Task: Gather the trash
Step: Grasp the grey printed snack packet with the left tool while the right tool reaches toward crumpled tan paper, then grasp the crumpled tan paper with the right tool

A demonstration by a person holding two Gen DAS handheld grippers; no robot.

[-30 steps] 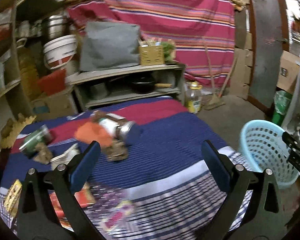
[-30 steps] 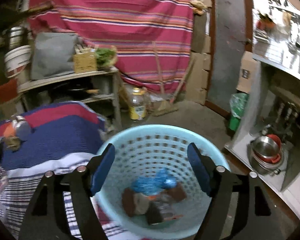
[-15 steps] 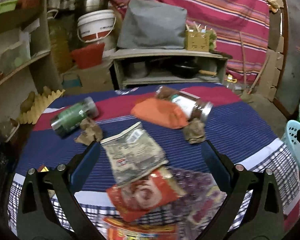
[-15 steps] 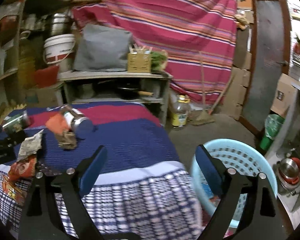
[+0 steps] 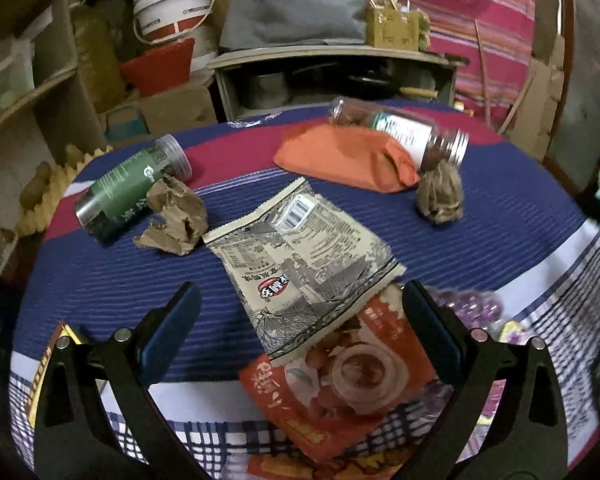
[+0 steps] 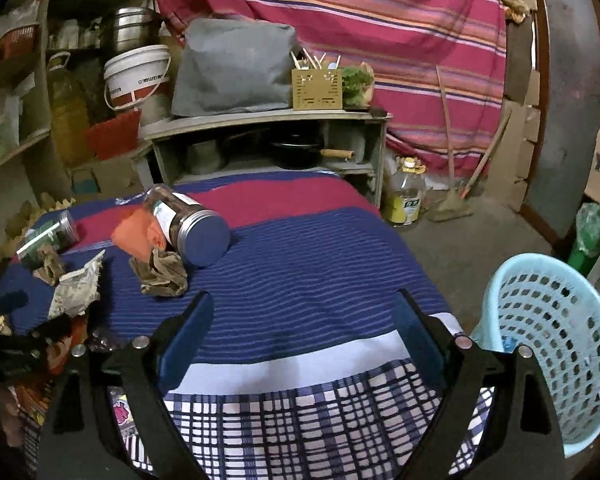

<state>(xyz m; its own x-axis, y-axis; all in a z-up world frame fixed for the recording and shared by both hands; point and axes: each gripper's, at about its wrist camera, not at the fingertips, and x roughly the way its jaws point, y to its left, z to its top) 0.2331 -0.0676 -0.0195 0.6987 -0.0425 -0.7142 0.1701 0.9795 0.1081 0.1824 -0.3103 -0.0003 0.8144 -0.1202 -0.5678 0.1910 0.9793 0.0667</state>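
Observation:
My left gripper is open and empty, low over a grey-and-white snack wrapper that overlaps a red snack wrapper on the striped table cloth. Around them lie a crumpled brown paper, a green can, an orange pouch, a clear jar and a brown paper ball. My right gripper is open and empty over bare cloth. The light blue basket stands at its right, off the table.
A purple wrapper lies at the table's right edge and a yellow packet at its left edge. Behind the table are a low shelf with a pan, a white bucket and a bottle on the floor.
My left gripper has swung left from the basket side and come down close over the wrappers. My right gripper has left the basket and swung left over the table.

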